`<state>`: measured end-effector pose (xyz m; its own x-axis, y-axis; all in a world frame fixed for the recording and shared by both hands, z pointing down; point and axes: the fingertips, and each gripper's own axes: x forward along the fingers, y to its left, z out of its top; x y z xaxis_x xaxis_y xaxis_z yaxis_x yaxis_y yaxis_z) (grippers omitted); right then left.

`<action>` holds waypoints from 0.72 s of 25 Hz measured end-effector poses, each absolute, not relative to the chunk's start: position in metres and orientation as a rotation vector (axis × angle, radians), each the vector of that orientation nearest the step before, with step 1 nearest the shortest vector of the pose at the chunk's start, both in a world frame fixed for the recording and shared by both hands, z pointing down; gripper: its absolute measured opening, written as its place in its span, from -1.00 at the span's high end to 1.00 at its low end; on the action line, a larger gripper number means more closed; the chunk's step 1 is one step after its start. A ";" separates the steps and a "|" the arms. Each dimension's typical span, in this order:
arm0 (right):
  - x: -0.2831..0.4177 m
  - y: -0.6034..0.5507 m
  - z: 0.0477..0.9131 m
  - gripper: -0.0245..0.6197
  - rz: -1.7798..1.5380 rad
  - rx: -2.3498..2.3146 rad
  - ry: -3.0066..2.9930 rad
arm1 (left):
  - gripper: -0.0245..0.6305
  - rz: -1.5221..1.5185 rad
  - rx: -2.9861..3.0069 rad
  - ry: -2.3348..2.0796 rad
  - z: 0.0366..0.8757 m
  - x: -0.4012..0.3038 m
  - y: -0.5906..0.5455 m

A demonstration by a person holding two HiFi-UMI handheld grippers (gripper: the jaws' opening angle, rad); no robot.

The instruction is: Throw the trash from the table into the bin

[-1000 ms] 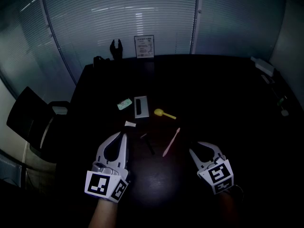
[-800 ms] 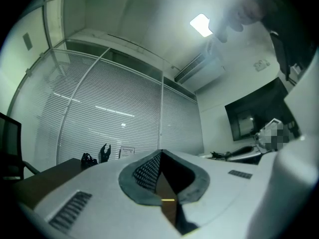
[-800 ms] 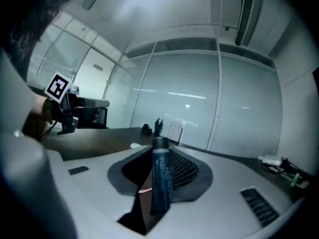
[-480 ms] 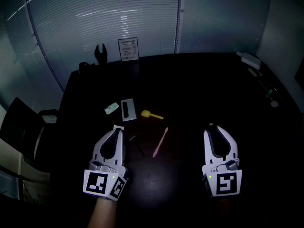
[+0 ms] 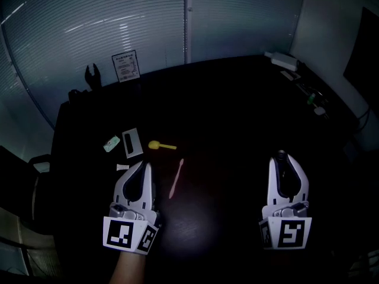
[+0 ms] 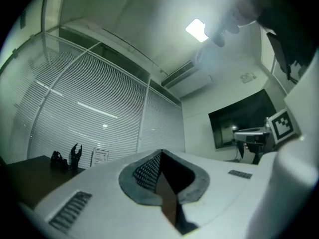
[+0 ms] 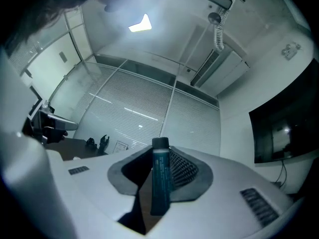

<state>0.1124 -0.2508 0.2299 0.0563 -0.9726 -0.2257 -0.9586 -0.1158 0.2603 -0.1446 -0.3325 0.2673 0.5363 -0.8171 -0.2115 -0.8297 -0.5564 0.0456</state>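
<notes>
On the dark table (image 5: 225, 117) lie a pink stick (image 5: 177, 177), a yellow spoon (image 5: 160, 145), a white and black flat packet (image 5: 131, 142), a small greenish packet (image 5: 111, 144) and a white scrap (image 5: 122, 167). My left gripper (image 5: 144, 165) hovers just beside the pink stick, its jaws together and empty (image 6: 160, 156). My right gripper (image 5: 282, 156) is held up over the table's right part, shut on a dark tube (image 7: 160, 183) with a black cap that stands up between the pads. No bin is in view.
A framed sign (image 5: 125, 65) and a black clamp-like object (image 5: 92, 74) stand at the table's far left edge before a blind-covered glass wall. A white device (image 5: 283, 58) and small items (image 5: 314, 102) lie along the right edge. A dark chair (image 5: 23, 170) stands at the left.
The head view has swung right, so the table items sit further left. My right gripper has risen and tipped up to about level with the tube in it. The left gripper shifted a little.
</notes>
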 end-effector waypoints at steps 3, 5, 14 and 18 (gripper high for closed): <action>0.141 -0.231 0.231 0.60 -0.528 2.319 -1.967 | 0.93 0.325 -2.758 1.364 0.270 -0.117 -0.328; 0.164 -0.214 0.232 0.60 -0.514 2.372 -1.896 | 0.93 0.317 -2.794 1.307 0.274 -0.099 -0.323; 0.246 -0.134 0.241 0.60 -0.491 2.544 -1.643 | 0.93 0.298 -2.870 1.140 0.278 -0.026 -0.293; 0.285 -0.097 0.247 0.60 -0.470 2.576 -1.608 | 0.93 0.296 -2.858 1.122 0.273 0.009 -0.266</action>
<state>0.2852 -0.0971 0.2466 0.4066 -0.8867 -0.2203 -0.8657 -0.4510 0.2174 0.0088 -0.2656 0.2729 0.7171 -0.6680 -0.1987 -0.6790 -0.7339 0.0167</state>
